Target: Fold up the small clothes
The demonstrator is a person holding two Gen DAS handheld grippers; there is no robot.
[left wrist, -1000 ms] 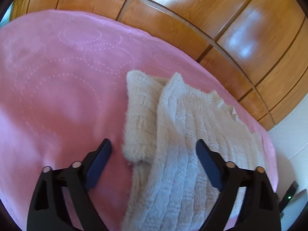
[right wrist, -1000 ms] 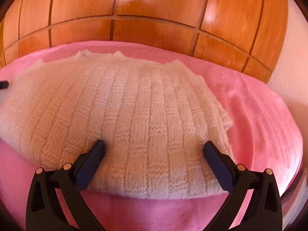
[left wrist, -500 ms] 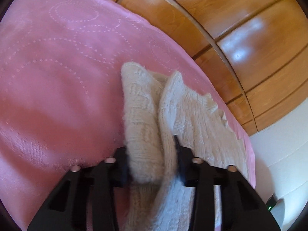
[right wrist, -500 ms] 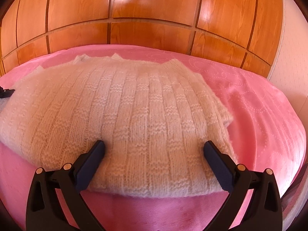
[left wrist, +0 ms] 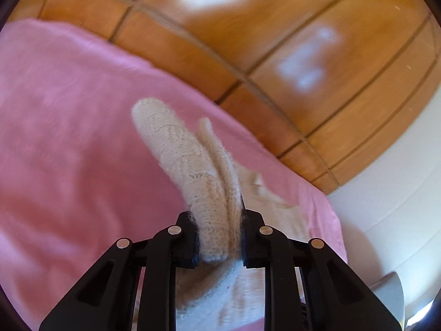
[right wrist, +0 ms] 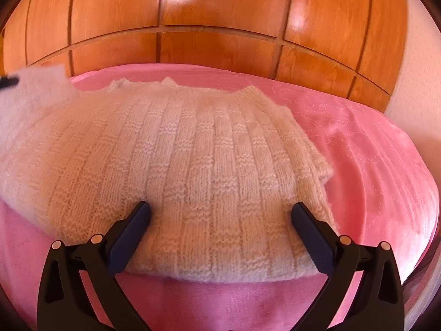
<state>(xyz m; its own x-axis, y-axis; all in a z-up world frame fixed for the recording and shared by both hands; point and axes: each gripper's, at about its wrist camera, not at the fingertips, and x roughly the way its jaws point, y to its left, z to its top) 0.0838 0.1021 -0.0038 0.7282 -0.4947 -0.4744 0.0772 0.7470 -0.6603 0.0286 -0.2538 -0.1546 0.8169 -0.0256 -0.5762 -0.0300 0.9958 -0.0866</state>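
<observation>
A small cream knitted sweater (right wrist: 198, 165) lies flat on a pink bedspread (right wrist: 372, 151). My left gripper (left wrist: 219, 231) is shut on the sweater's sleeve (left wrist: 190, 162) and holds it lifted off the bedspread (left wrist: 69, 138). The lifted sleeve shows blurred at the far left of the right wrist view (right wrist: 35, 91). My right gripper (right wrist: 219, 218) is open, its jaws standing over the sweater's near hem, holding nothing.
A glossy wooden panelled wardrobe (right wrist: 220, 13) stands right behind the bed. A white wall (left wrist: 399, 187) is on the right. The bedspread edge drops off at the right (right wrist: 424, 220).
My left gripper closed on the sleeve and has lifted it up off the bedspread. My right gripper stayed open over the hem, barely moving.
</observation>
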